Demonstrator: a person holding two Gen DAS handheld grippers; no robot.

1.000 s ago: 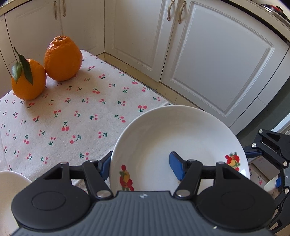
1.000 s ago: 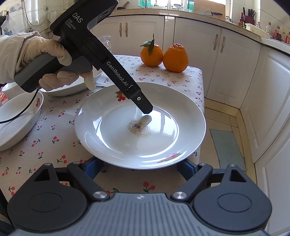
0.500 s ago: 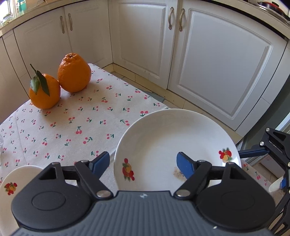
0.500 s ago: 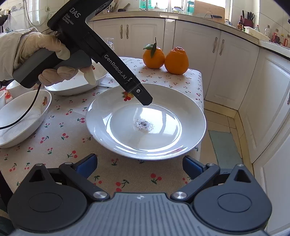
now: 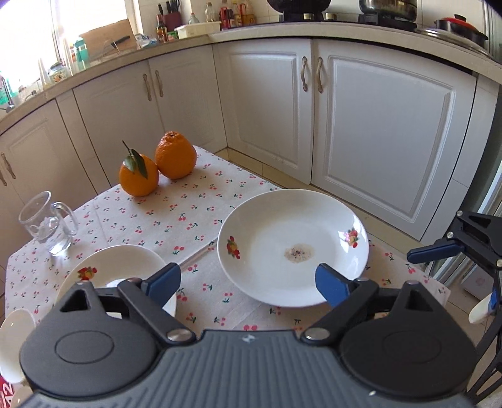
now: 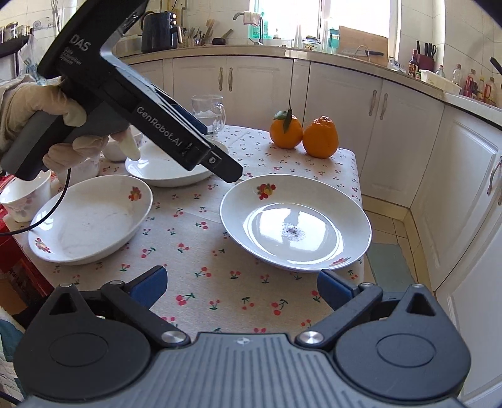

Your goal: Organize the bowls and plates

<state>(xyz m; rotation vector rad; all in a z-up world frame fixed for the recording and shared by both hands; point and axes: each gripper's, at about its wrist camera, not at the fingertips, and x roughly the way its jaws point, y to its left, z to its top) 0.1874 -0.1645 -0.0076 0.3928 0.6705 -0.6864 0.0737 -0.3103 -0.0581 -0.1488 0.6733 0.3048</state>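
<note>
Cherry-print table (image 6: 219, 282): both tools, left (image 5: 248, 282) and right (image 6: 241, 284), just opened wide, empty; plate (image 6: 295, 219) ahead of each, speckled centre, possibly crumbs.

Open left gripper (image 5: 248, 281) above cherry-print tablecloth (image 5: 188, 216), beside crumb-flecked plate (image 5: 293, 248), jaws just widened.

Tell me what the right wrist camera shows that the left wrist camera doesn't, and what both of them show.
Only the right wrist view shows the gloved hand holding the left tongs, a deep oval dish, a small cup and the kettle. Only the left wrist view shows the stove pots and the red-lidded pan. Both show the round plate with a speckled smear at its centre, two oranges, the glass mug and the cherry-print cloth. Both tongs have just been opening and hold nothing.
</note>
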